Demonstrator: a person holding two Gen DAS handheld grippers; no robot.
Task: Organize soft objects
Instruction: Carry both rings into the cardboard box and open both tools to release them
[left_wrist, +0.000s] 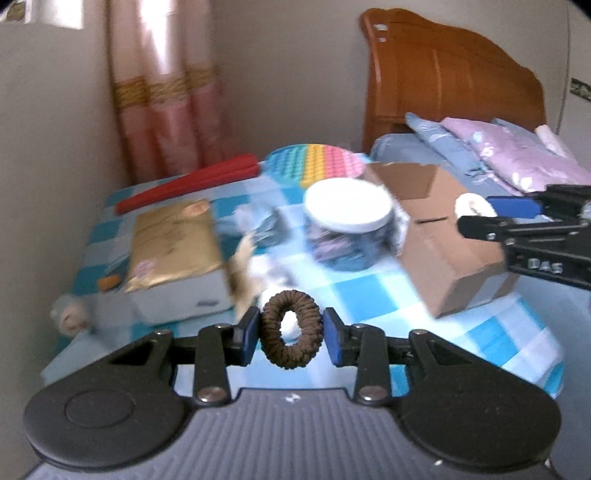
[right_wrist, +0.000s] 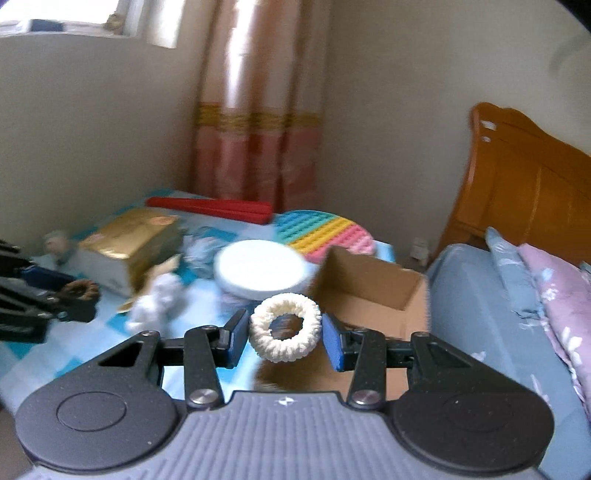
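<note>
Brown braided scrunchie (left_wrist: 291, 329), ribbed loop, pinched between blue pads of left hand-held gripper (left_wrist: 291, 338), held above checked blue-white desk (left_wrist: 369, 291). Cream scrunchie (right_wrist: 284, 331), same ribbed knit, squeezed between pads of right hand-held gripper (right_wrist: 284, 338), held above desk, in front of open cardboard box (right_wrist: 373, 291). Jar (left_wrist: 349, 229) with white lid behind, dark contents blurred. Writing: "DAS" on right hand-held gripper body in left view; gold box (left_wrist: 173, 243) print unreadable.

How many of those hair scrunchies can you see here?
2. A brown scrunchie sits pinched in the left gripper; a cream scrunchie sits pinched in the right gripper. More may lie hidden in the lidded jar or the blurred clutter.
</note>
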